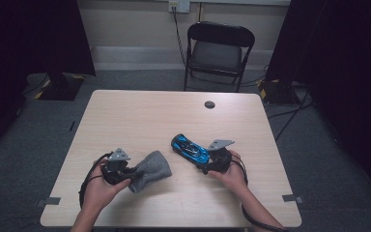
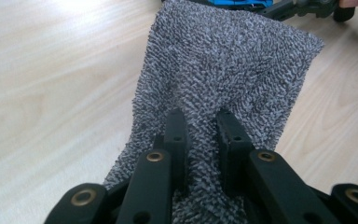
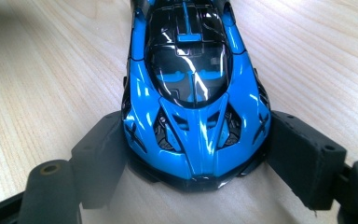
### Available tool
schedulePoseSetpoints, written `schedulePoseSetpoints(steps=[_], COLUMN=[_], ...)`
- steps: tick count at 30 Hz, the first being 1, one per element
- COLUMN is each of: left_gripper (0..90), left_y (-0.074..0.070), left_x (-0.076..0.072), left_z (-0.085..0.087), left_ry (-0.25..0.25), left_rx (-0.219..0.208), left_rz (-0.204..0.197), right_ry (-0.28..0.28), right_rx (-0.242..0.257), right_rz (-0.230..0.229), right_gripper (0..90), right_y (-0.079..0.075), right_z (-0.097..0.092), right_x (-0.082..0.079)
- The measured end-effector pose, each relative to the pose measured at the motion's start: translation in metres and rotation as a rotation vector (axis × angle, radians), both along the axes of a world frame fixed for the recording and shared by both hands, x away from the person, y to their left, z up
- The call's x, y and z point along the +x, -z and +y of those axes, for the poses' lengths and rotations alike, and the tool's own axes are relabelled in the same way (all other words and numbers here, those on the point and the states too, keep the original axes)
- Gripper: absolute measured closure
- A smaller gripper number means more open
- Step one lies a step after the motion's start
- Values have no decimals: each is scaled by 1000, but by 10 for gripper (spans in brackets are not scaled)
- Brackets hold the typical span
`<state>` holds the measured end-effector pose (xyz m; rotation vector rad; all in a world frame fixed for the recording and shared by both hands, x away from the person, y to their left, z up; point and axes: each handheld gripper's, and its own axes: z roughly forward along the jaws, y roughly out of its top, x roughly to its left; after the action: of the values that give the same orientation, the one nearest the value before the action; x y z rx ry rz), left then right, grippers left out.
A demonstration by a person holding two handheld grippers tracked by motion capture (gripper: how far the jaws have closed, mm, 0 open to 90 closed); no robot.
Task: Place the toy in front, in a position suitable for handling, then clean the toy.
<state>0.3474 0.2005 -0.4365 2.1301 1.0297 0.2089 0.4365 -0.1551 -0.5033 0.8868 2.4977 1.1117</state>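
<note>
- High view: a pale wood desk (image 1: pixel 140 111) w/ a person's forearms coming in from the near edge. The left claw (image 1: pixel 131 173) sits near-left and has hold of a grey cloth (image 1: pixel 150 169), which lies bunched just right of it on the desk. The right claw (image 1: pixel 206 164) is near-right, clamped on one end of a blue toy car (image 1: pixel 189 149); the car points far-left, angled across the desk (cloth and car are near each other but apart). A small dark disc (image 1: pixel 209 104) lies toward the far edge; a black folding chair (image 1: pixel 219 50) stands beyond the desk.
- Left gripper view: the left claw (image 2: pixel 201 135) is pinched nearly shut on a fold of the cloth (image 2: pixel 233 60), jaws pressing the nubby fabric from both sides; the rest fans out away from it over the desk (image 2: pixel 51 84).
- Right gripper view: the right claw (image 3: pixel 198 149) stands wide, its jaws pressed against both flanks of the car (image 3: pixel 191 93), approx. at one end; the car's glossy black canopy runs away from the camera, desk (image 3: pixel 42 70) below.
</note>
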Motion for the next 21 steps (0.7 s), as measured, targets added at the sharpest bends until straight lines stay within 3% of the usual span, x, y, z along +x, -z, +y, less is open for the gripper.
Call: schedulePoseSetpoints(steps=[2,4,13,17,21], left_gripper=[770,770,768,768,770], left_y=[-1,-2,-7,-8,-11], left_x=[3,5,20,27,33], left_z=[-2,-4,-15,-23,-35], left_ry=[-2,-18,-63,-69,-83], left_rx=[-4,-17,-52,-87,-82], left_rz=[-17,-1,-23,9,3], right_ry=[1,0,0,0,0], right_rx=[0,0,0,0,0], right_rz=[1,0,0,0,0], right_gripper=[229,230,229,229,229], right_y=[0,0,0,0,0], right_z=[0,0,0,0,0], right_x=[0,0,0,0,0])
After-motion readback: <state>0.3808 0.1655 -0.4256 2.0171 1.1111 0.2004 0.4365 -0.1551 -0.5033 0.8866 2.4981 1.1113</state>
